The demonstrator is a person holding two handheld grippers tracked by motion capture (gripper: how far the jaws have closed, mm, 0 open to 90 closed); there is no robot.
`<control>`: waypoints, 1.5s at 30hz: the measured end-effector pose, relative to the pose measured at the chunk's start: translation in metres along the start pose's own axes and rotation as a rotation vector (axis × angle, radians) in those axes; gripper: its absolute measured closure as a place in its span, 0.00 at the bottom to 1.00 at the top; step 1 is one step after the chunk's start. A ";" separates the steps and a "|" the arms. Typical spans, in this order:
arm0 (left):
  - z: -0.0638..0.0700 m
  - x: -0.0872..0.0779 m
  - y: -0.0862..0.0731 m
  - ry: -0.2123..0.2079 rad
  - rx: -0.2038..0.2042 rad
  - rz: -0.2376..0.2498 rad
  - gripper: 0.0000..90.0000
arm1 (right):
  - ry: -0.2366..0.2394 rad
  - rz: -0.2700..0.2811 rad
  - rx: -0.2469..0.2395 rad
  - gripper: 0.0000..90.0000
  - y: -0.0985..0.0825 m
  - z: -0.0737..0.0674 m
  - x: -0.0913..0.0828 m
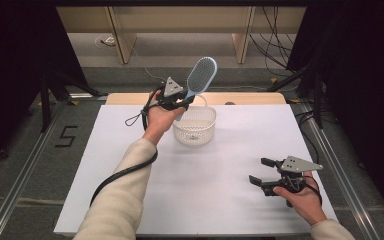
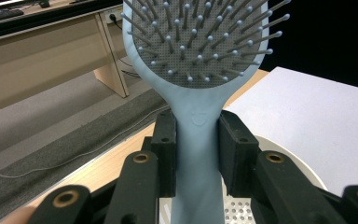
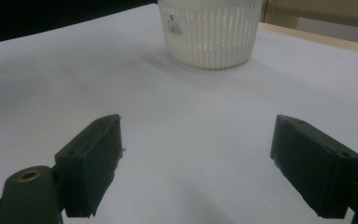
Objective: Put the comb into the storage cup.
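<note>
Above the white basket [image 1: 195,125], the left gripper [image 1: 179,102] squeezes the blue hairbrush [image 1: 200,76] by its handle, bristly head pointing up; the right gripper [image 1: 260,171] waits wide open, holding nothing.

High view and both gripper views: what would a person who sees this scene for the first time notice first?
The light blue hairbrush stands out first: the left gripper is shut on its handle and holds it head-up above the white slotted basket near the table's far edge. Next comes the right gripper, open and holding nothing, low over the near right part of the white table, its jaws pointing toward the basket.
</note>
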State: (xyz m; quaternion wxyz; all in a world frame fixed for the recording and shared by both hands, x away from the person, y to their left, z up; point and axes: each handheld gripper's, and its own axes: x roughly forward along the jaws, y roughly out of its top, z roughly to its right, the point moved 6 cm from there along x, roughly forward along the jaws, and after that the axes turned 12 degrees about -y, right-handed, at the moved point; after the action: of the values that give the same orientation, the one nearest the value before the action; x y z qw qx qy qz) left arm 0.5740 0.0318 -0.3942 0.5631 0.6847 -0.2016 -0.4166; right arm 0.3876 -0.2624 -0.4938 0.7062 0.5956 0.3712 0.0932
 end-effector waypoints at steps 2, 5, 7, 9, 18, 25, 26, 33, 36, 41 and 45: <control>0.000 0.001 0.000 0.000 0.001 -0.002 0.78 | 0.000 0.000 0.000 0.19 0.000 0.000 0.000; 0.000 0.002 -0.001 -0.002 0.000 -0.003 0.78 | 0.001 0.002 0.001 0.19 0.000 0.000 0.000; 0.000 0.003 -0.001 -0.002 0.000 -0.004 0.78 | 0.001 0.001 0.002 0.19 0.000 0.000 0.000; 0.000 0.003 -0.002 -0.002 0.001 -0.005 0.78 | 0.001 0.000 0.000 0.19 0.000 0.000 0.000; 0.001 0.006 -0.004 -0.022 0.008 -0.010 0.78 | 0.002 0.002 0.000 0.19 0.000 0.000 0.000; 0.001 0.008 -0.005 -0.027 0.011 -0.011 0.78 | 0.001 0.001 0.000 0.19 0.000 0.000 0.000; 0.002 0.008 -0.005 -0.028 0.014 -0.013 0.78 | 0.001 0.001 0.000 0.19 0.000 0.000 0.000; 0.002 0.010 -0.006 -0.036 0.022 -0.015 0.78 | 0.001 0.005 0.001 0.19 0.000 0.000 0.000; 0.003 0.011 -0.006 -0.041 0.025 -0.012 0.78 | 0.000 0.001 -0.001 0.19 0.000 0.000 0.000; 0.002 0.012 -0.006 -0.044 0.040 -0.020 0.78 | 0.003 0.002 0.002 0.19 0.000 0.000 0.000; 0.002 0.013 -0.008 -0.047 0.050 -0.024 0.78 | 0.003 0.003 0.000 0.19 0.000 0.000 0.000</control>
State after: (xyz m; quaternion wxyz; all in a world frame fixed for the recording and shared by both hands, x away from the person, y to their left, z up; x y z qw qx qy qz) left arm 0.5783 0.0225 -0.4059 0.5360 0.6908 -0.2170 -0.4341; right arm 0.3879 -0.2623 -0.4940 0.7054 0.5961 0.3714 0.0952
